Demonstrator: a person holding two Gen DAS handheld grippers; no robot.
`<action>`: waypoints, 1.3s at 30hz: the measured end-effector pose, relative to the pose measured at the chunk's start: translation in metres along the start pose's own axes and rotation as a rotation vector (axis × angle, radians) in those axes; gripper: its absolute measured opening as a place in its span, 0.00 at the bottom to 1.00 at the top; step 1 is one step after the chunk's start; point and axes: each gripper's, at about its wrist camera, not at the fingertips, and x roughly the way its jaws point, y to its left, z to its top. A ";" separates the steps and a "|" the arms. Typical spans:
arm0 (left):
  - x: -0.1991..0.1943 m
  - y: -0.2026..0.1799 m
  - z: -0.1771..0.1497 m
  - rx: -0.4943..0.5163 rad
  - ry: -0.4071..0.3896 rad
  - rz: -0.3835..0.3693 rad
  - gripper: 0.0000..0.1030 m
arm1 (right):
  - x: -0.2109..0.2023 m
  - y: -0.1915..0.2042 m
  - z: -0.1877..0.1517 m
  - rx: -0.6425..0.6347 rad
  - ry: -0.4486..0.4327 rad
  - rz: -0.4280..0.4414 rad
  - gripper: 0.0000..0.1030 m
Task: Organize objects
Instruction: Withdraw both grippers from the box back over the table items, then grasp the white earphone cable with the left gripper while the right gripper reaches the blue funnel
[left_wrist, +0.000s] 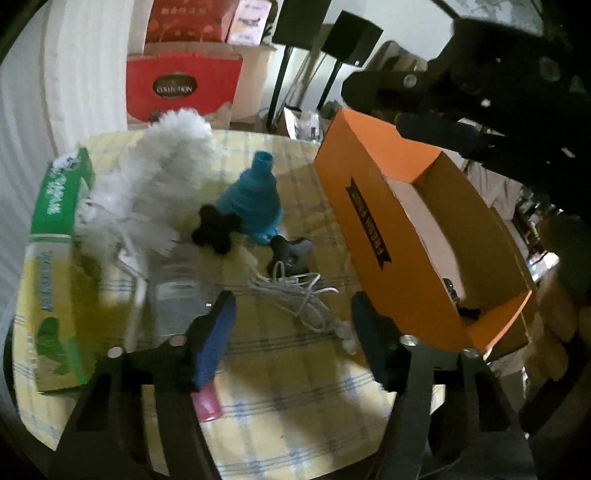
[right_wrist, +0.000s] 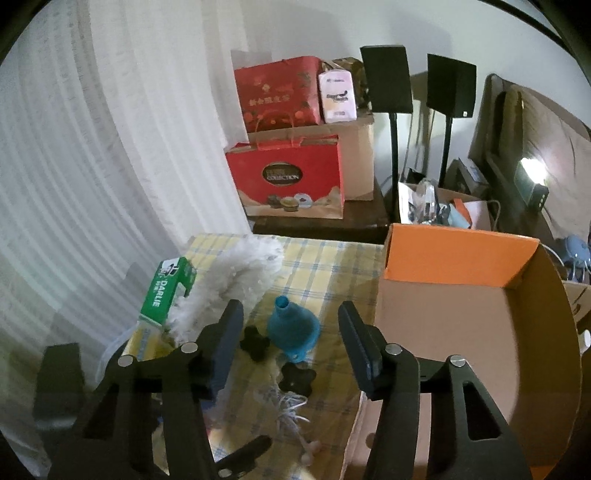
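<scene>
An orange cardboard box (left_wrist: 373, 206) stands open at the table's right, also in the right wrist view (right_wrist: 458, 254). On the yellow checked cloth lie a blue funnel (left_wrist: 255, 195), two black knobs (left_wrist: 216, 227) (left_wrist: 290, 251), a white cable bundle (left_wrist: 299, 291), a white fluffy duster (left_wrist: 155, 177), a clear packet (left_wrist: 177, 295), a pink item (left_wrist: 207, 402) and a green-yellow Darlie box (left_wrist: 55, 236). My left gripper (left_wrist: 291, 314) is open and empty above the cable. My right gripper (right_wrist: 290, 321) is open and empty, high above the funnel (right_wrist: 291, 328); it also shows over the box (left_wrist: 436, 110).
Red gift bags (right_wrist: 291, 181) and cardboard boxes stand behind the table. Two black speakers on stands (right_wrist: 388, 81) are at the back right. A white curtain (right_wrist: 92, 166) hangs at the left. The table's edge runs close to the box's right side.
</scene>
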 end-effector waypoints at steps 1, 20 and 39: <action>0.004 -0.001 0.001 -0.011 0.010 -0.004 0.52 | 0.001 -0.003 -0.001 0.008 0.001 0.001 0.54; 0.045 -0.014 0.004 -0.070 0.106 0.016 0.17 | -0.016 -0.033 -0.012 0.061 -0.010 -0.009 0.54; -0.040 0.028 -0.005 -0.132 -0.032 -0.076 0.05 | -0.018 -0.020 -0.013 0.041 -0.006 0.004 0.54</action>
